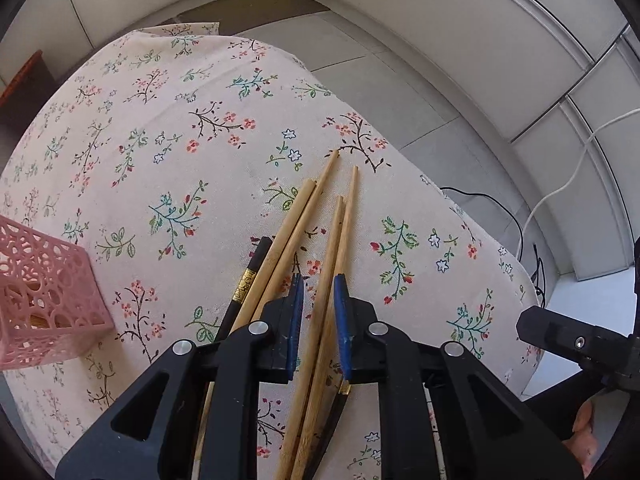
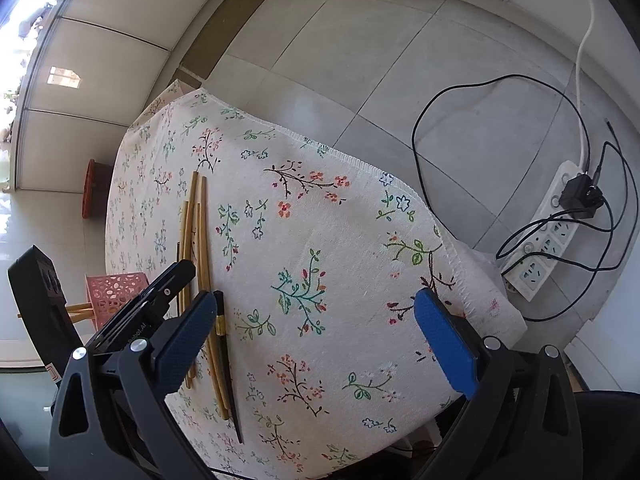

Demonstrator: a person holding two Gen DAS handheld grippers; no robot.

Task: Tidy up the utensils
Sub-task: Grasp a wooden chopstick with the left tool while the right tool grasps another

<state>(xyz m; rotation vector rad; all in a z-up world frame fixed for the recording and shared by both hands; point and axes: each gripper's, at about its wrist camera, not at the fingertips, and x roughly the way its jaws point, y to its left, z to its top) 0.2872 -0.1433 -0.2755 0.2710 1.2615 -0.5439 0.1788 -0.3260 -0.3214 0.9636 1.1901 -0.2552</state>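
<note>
Left claw [image 1: 318, 312], narrow, straddles two chopsticks [image 1: 340, 236] lying lengthwise along its fingers on the table [image 1: 180, 152], so we judge it nearer than our wide, empty right claw [image 2: 320, 344]; basket [image 1: 44, 296] sits left.

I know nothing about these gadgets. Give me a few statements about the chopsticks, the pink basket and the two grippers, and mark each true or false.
1. The left gripper has wooden chopsticks between its fingers. True, though whether it is clamped shut on them cannot be told.
2. The right gripper is shut on a black chopstick. False: it is wide open and holds nothing.
3. The pink basket stands on the floral tablecloth. True.
4. All the chopsticks already stand in the basket. False: a bunch still lies on the tablecloth.
5. A black chopstick lies beside the wooden ones. True.
6. The power strip sits on the table. False: it lies on the tiled floor.
</note>
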